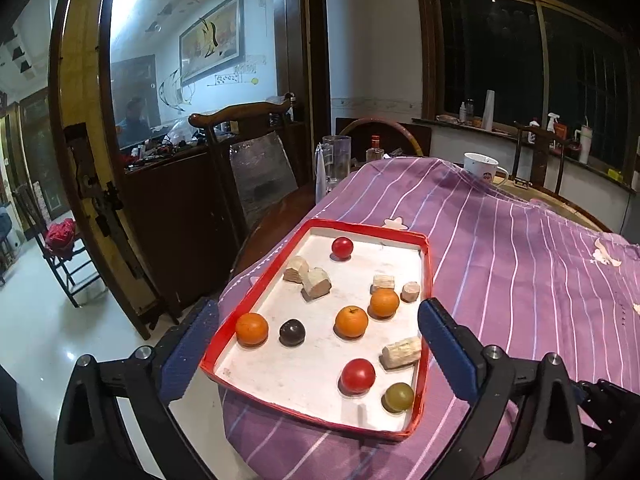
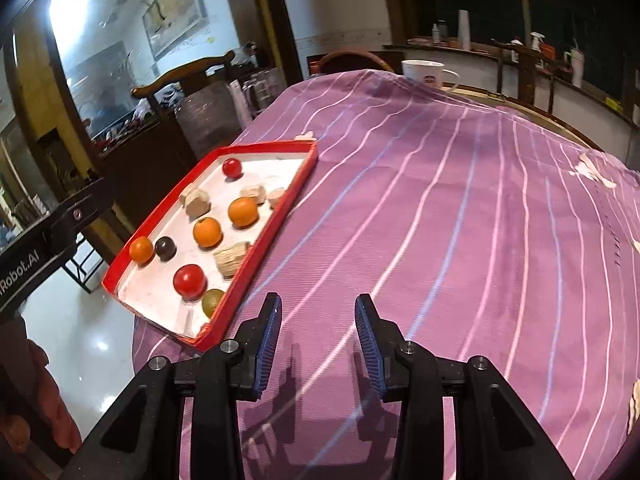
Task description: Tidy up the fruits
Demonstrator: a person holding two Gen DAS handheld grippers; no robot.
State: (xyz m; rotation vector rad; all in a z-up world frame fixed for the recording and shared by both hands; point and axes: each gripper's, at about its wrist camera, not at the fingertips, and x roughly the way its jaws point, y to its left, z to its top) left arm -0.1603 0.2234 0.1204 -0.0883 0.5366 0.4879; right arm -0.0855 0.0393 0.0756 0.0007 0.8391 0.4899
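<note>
On the purple striped tablecloth (image 2: 440, 200) sits a red-rimmed tray (image 1: 256, 292) with a white floor, at the cloth's left edge, holding all the fruit.

Left gripper (image 1: 318, 344): jaws spread wide, nothing between the pads. It hangs over the tray's near half; in the left wrist view the blue fingers (image 1: 448, 348) frame the tray's two long sides. No contact with any fruit visible.

Fruit as seen between those jaws:
- three oranges: one at the left rim (image 1: 251, 329), one mid-tray (image 1: 351, 321), one just beyond it (image 1: 384, 302)
- dark plum (image 1: 292, 332), just beside the left orange
- red tomato (image 1: 357, 376), near end; a second red tomato (image 1: 342, 247) at the far end
- green fruit (image 1: 397, 397), near right corner, against the rim
- pale wooden chunks: a pair (image 1: 308, 278) left of centre, a log-shaped piece (image 1: 402, 353) by the right rim, two small ones (image 1: 400, 286) beside the far orange

Right gripper (image 2: 316, 336): jaws parted, empty, over bare cloth. The tray lies to its left, well ahead of the left finger; the tray's near corner is close to that finger.

White mug (image 2: 426, 73) stands at the far edge of the table.
</note>
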